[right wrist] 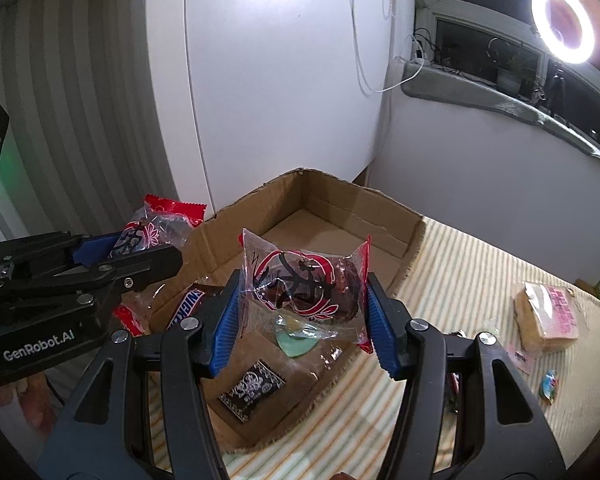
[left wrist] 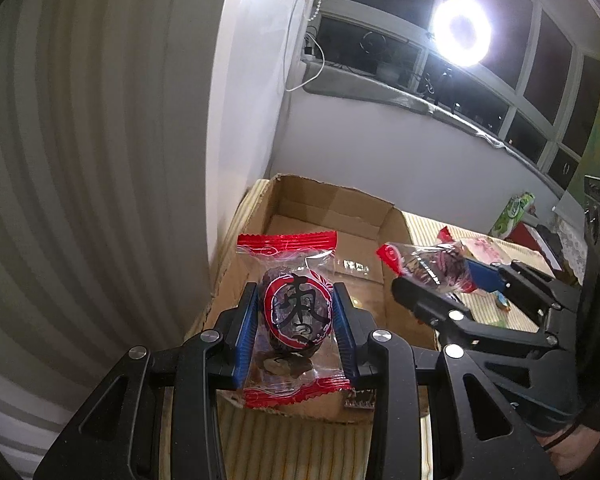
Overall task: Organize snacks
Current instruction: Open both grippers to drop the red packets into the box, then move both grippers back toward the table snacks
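Note:
My left gripper is shut on a clear, red-edged packet holding a dark date, held upright over the near end of an open cardboard box. My right gripper is shut on a second date packet, held crosswise above the same cardboard box. In the left wrist view the right gripper and its packet hang to the right over the box. In the right wrist view the left gripper and its packet are at the left.
Inside the box lie a Snickers bar, a black patterned sachet and a pale green sweet. On the striped cloth to the right sit a wrapped cake and small sweets. A white wall and window stand behind.

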Action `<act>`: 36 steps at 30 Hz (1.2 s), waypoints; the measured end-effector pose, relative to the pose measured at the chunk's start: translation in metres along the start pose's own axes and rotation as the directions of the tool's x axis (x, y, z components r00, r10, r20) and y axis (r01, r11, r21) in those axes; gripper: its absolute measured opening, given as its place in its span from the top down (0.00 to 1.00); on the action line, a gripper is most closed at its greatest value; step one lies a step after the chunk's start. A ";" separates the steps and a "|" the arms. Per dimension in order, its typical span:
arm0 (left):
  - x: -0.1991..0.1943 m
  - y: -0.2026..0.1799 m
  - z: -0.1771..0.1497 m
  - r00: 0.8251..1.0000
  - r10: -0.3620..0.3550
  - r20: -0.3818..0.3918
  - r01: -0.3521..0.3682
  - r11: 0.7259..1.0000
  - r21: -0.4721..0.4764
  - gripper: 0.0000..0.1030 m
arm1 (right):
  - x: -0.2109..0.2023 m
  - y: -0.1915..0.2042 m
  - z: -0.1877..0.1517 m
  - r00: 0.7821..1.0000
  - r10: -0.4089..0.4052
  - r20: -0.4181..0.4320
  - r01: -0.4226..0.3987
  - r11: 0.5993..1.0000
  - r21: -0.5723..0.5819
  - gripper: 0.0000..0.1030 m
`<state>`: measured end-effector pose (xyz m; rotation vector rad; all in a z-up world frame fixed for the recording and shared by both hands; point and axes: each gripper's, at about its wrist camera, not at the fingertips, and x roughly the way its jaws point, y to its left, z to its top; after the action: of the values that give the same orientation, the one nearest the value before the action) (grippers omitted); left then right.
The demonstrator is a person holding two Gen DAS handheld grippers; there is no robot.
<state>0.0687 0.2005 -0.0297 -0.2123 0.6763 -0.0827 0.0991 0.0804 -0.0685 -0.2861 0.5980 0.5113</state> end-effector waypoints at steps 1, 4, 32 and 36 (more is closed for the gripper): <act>0.000 0.000 0.001 1.000 0.000 0.002 0.000 1.000 0.004 0.67 | 0.003 0.001 0.001 1.000 0.007 -0.004 -0.007 1.000 -0.008 0.41; -0.002 0.000 0.001 1.000 0.016 0.015 -0.016 1.000 0.008 0.66 | 0.009 0.000 -0.001 1.000 0.013 0.000 -0.013 1.000 -0.007 0.36; -0.024 -0.021 0.002 0.998 0.027 0.063 -0.029 0.999 0.043 0.52 | -0.039 -0.042 -0.031 0.997 -0.082 0.000 0.081 0.994 0.077 0.29; -0.027 -0.034 0.001 0.997 0.017 0.068 -0.022 0.998 0.061 0.49 | -0.050 -0.065 -0.047 0.993 -0.116 -0.013 0.117 0.987 0.114 0.29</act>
<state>0.0481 0.1716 -0.0051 -0.1482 0.6071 -0.0772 0.0764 -0.0110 -0.0683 -0.2126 0.6111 0.3623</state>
